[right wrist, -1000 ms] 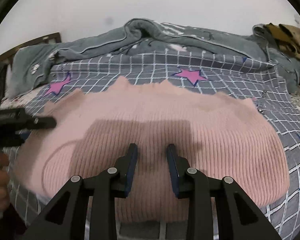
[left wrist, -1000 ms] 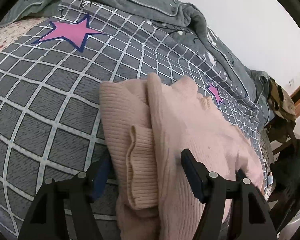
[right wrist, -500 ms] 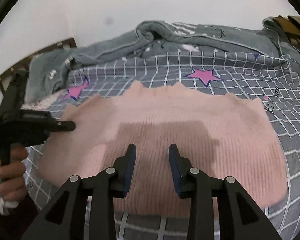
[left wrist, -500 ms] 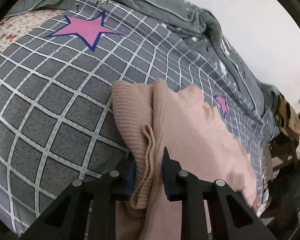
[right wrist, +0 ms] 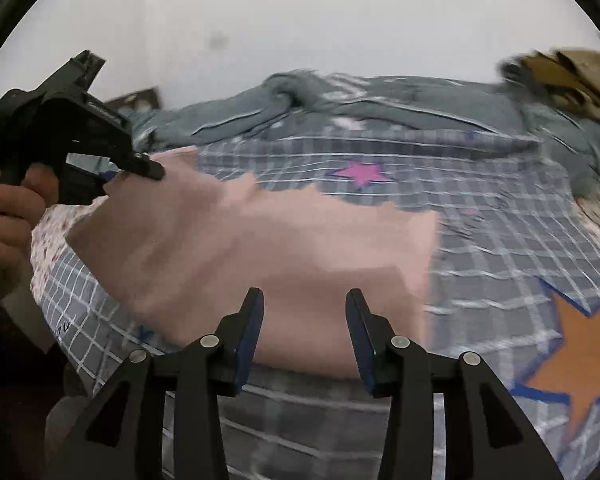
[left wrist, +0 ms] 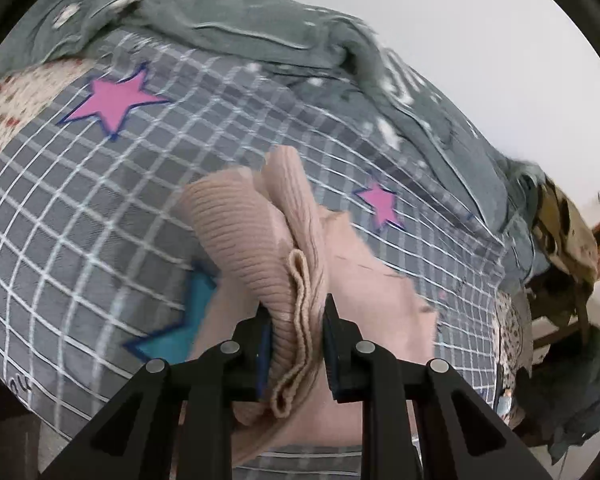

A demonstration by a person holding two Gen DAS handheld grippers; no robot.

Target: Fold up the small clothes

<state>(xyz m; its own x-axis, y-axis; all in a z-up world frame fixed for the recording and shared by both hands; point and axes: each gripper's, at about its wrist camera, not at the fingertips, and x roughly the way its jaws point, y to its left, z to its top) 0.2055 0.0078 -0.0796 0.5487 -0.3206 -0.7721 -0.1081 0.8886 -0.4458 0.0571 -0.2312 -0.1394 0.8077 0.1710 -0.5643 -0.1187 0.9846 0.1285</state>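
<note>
While the ribbed pink sweater (left wrist: 236,236) is lying across the grey checked bedsheet (left wrist: 60,208), the left gripper (left wrist: 296,344) is pinching a bunched, wavy knit cuff between its narrowed black fingers and holding that end up off the bed. Over on the other side, the right gripper (right wrist: 305,332) is hovering above the sweater's flat near edge, its blue-padded jaws opening with nothing pressed between them. A crumpled grey blanket (right wrist: 340,108) is heaping along the far side, and pink star prints are dotting the sheet.
</note>
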